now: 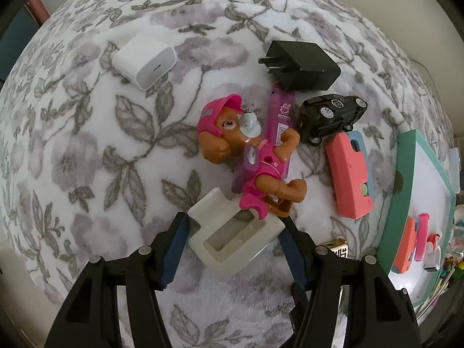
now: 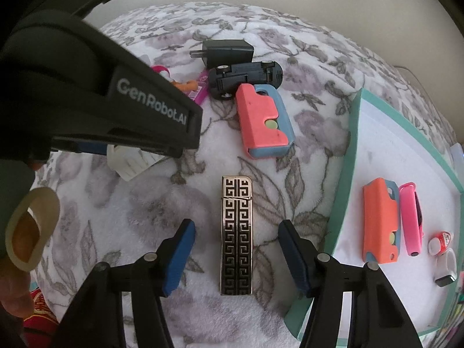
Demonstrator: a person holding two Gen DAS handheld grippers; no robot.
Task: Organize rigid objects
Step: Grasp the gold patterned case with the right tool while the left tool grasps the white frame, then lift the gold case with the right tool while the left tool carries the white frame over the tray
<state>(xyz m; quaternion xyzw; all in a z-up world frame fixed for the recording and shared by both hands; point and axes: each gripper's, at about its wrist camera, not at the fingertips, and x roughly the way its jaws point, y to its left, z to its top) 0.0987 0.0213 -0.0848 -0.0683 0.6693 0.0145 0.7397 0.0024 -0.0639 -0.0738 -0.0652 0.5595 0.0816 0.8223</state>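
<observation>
a floral blanket (image 1: 87, 145) carries a scatter of small things. the left gripper (image 1: 235, 243) has its jaws spread around a white holder (image 1: 232, 235), blue pads beside its edges, contact unclear. a pink dog toy (image 1: 249, 156) lies against the holder's far end, over a purple lighter (image 1: 282, 113). beyond the toy sit a black charger (image 1: 301, 66), a black car (image 1: 330, 116), a coral case (image 1: 348, 174) and a white charger (image 1: 145, 61). the right gripper (image 2: 236, 258), jaws spread, straddles a patterned lighter (image 2: 237, 237) without touching. right of that lighter is a teal tray (image 2: 342, 203).
</observation>
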